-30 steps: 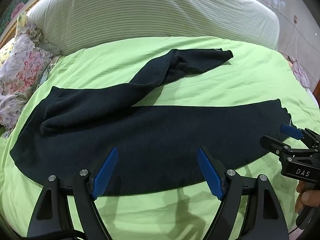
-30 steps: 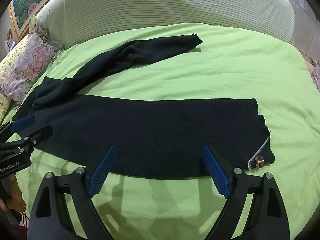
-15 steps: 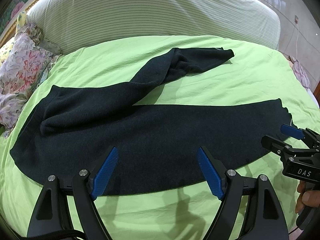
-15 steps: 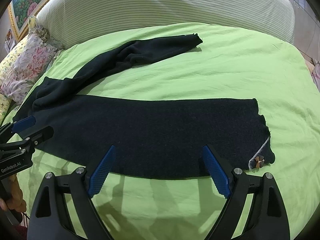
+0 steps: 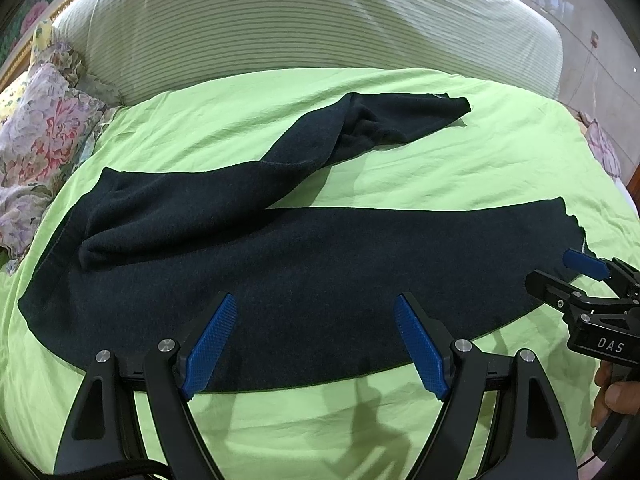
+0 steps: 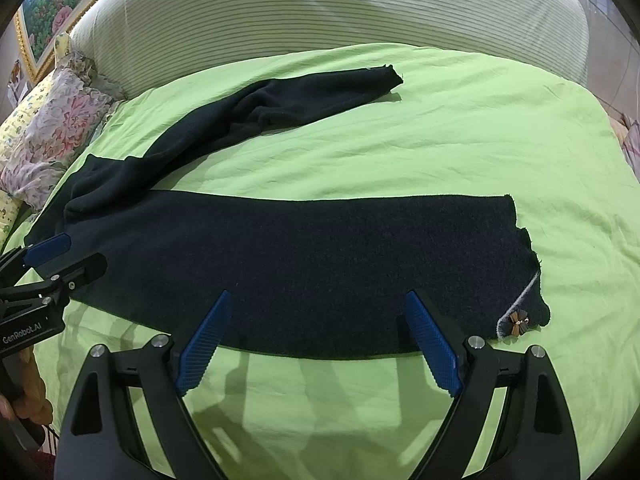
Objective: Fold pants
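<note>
In the left wrist view we see our left tool (image 5: 316, 344) with its two blue pads spread wide and nothing between them; it hangs above the near edge of the dark pants (image 5: 320, 280). The pants lie flat on the green bed sheet (image 5: 440, 160), straight ahead of this tool. One leg runs across the view just beyond the pads, from the waist end at the left to the cuff at the right. The other leg (image 5: 360, 136) bends away, further ahead and toward the right, and it is wrinkled in its middle. To the right of the left tool we see the right tool (image 5: 576, 276) from the side, close to the cuff of the near leg; from here its jaws look parted. A flowered pillow (image 5: 36, 140) lies far to the left, and a striped headboard (image 5: 300, 24) stands behind the bed. In the right wrist view our right tool (image 6: 318, 340) is also wide open and holds nothing, just above the near edge of the same leg. A small flower ornament (image 6: 519, 322) sits on the cuff corner, just to the right of the right pad. The left tool (image 6: 60, 258) shows at the left side, over the waist end of the pants.
</note>
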The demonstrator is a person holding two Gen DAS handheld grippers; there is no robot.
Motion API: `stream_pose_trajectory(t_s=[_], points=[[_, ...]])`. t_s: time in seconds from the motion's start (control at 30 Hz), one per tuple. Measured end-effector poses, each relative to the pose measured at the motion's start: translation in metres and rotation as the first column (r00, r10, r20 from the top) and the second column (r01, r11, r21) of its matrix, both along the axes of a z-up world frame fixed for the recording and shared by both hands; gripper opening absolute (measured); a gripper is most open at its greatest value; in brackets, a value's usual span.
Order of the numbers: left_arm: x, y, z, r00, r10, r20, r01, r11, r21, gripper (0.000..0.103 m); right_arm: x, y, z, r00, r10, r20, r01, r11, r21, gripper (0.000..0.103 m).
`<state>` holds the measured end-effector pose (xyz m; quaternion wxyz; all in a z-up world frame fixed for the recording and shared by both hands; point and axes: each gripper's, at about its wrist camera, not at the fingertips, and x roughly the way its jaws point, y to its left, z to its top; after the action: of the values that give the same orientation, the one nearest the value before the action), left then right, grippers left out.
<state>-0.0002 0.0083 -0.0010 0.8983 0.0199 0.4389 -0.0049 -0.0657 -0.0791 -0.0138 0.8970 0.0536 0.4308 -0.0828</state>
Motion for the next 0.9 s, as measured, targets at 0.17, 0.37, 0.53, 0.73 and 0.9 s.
stream_pose_trajectory(t_s=[0.17, 0.37, 0.53, 0.73, 0.9], points=[[0.002, 0.0, 0.002, 1.0, -0.002, -0.001, 0.002, 1.0, -0.002, 0.082, 0.002, -0.001, -0.001, 1.0, -0.004, -0.023, 0.004, 1.0, -0.004, 0.089], [0.005, 0.001, 0.0, 1.0, -0.002, -0.012, 0.002, 1.0, -0.004, 0.082, 0.004, -0.002, -0.002, 0.999, -0.008, -0.043, 0.008, 1.0, -0.001, 0.089], [0.008, 0.002, 0.0, 1.0, -0.001, -0.018, 0.001, 1.0, -0.007, 0.082, 0.005, -0.003, -0.003, 0.999, -0.014, -0.038, 0.014, 1.0, 0.001, 0.089], [0.011, 0.002, -0.002, 1.0, -0.007, -0.027, 0.007, 1.0, -0.008, 0.082, 0.006, -0.004, -0.004, 1.0, -0.014, -0.015, 0.015, 1.0, 0.024, 0.089], [0.023, 0.003, 0.001, 0.999, -0.024, -0.039, 0.024, 1.0, 0.002, 0.082, 0.012, -0.011, 0.001, 1.0, -0.024, 0.0, 0.024, 0.998, 0.063, 0.089]])
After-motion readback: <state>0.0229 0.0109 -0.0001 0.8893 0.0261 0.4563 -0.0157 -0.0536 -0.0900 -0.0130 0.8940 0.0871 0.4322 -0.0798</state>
